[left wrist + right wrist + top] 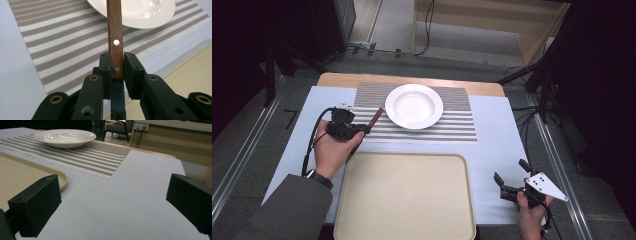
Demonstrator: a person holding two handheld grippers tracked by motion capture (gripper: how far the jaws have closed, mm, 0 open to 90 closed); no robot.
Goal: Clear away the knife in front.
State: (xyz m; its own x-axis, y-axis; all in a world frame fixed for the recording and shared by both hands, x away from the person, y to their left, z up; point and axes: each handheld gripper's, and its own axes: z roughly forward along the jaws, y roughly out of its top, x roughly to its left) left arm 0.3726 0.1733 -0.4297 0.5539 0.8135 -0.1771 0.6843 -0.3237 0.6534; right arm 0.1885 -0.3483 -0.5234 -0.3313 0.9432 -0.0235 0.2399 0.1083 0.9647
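A knife with a brown wooden handle (114,30) and a dark blade is clamped between the jaws of my left gripper (117,67). The pads press on the handle's riveted lower end. In the high view the left gripper (346,129) hovers over the left edge of the striped placemat (452,125), and the handle (376,117) points up and right at the white plate (414,106). My right gripper (510,171) rests at the table's front right, with its jaws wide apart and nothing between them (113,207).
A beige tray (404,195) lies at the front centre of the table, below the placemat. The plate (65,137) sits on the placemat (95,157) at the back. A pale sheet (497,140) covers the table. Cables and dark stands surround it.
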